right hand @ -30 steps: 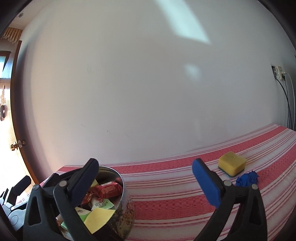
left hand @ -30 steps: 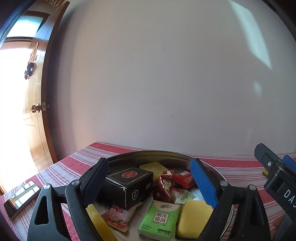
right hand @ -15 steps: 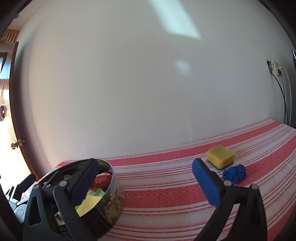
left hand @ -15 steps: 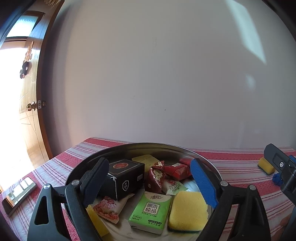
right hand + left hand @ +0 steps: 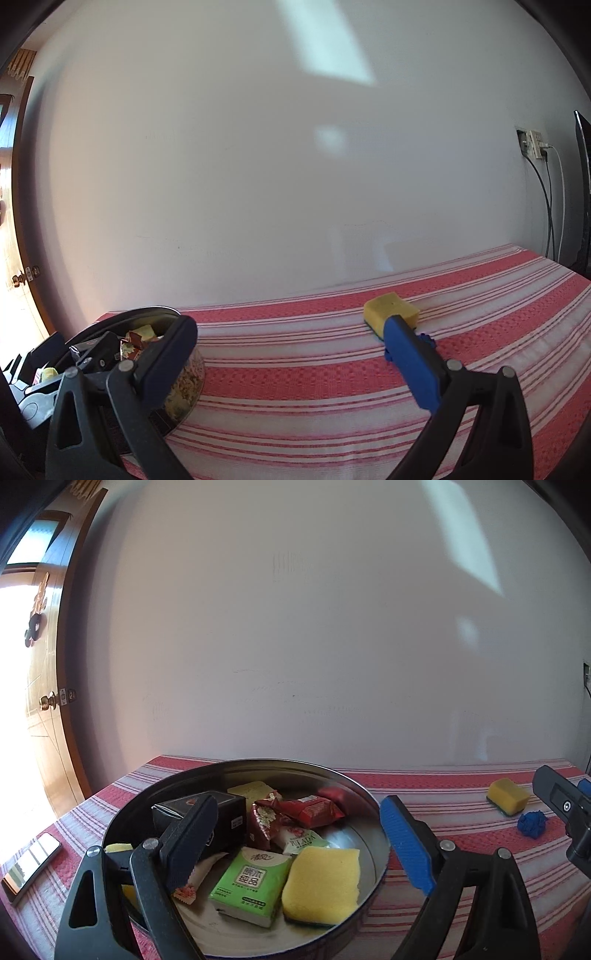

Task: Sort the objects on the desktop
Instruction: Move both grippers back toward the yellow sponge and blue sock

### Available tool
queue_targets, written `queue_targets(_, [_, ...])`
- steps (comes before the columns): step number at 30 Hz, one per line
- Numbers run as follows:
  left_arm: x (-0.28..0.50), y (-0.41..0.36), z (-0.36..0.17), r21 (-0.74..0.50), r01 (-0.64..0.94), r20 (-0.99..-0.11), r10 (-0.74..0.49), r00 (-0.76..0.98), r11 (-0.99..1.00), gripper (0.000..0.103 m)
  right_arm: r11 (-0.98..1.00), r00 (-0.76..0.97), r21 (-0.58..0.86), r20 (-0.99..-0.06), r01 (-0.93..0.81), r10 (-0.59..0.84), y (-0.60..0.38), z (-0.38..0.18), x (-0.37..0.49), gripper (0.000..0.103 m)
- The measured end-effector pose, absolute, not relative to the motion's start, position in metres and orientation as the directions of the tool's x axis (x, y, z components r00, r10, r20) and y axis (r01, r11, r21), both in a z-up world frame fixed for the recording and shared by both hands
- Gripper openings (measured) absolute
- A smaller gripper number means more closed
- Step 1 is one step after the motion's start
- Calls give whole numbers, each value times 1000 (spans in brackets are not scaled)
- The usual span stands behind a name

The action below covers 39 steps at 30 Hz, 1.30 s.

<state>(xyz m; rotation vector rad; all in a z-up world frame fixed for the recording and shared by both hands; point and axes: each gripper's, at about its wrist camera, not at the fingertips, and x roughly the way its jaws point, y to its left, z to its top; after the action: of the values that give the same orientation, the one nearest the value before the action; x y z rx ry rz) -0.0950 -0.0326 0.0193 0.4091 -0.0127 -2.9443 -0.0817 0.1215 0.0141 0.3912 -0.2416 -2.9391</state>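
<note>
Both hand-held grippers stand apart and empty: the left hand-held gripper (image 5: 295,834) over the tin (image 5: 365,805), the right hand-held gripper (image 5: 291,350) near a sponge (image 5: 388,310) and what may be a blue cloth ball (image 5: 531,823).

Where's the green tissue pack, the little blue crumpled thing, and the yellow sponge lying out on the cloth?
green tissue pack (image 5: 250,880), left wrist view, printed top face
little blue crumpled thing (image 5: 531,823), left wrist view, its middle
yellow sponge on the striped cloth (image 5: 388,311), right wrist view, top face

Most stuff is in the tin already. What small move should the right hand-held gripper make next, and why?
Probably ease the right hand-held gripper forward toward the yellow sponge on the striped cloth; it and the blue wad lie outside the round tin, and the jaws stand open and empty.
</note>
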Motion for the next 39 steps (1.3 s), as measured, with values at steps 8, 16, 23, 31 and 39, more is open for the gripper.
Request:
queue_targets(8, [-97, 7, 19, 47, 92, -286, -102, -953, -995, 91, -983, -952, 171, -281, 73, -119, 153, 11, -82, 103])
queue_targets(16, [-102, 51, 19, 78, 17, -306, -40, -951, -997, 91, -981, -946, 193, -323, -30, -35, 218, 9, -85, 103])
queue_targets(23, [-111, 87, 14, 89, -53, -366, 17, -930, -995, 91, -971, -908, 211, -418, -115, 17, 259, 1, -106, 103])
queue_targets(31, [-130, 123, 5, 87, -138, -475, 81, -876, -987, 91, -968, -876, 213, -482, -133, 14, 283, -3, -127, 103])
queue_targets(39, [-156, 127, -10, 33, -209, -603, 148, -784, -977, 91, -990, -801, 138, -594, -7, -77, 265, -11, -166, 93])
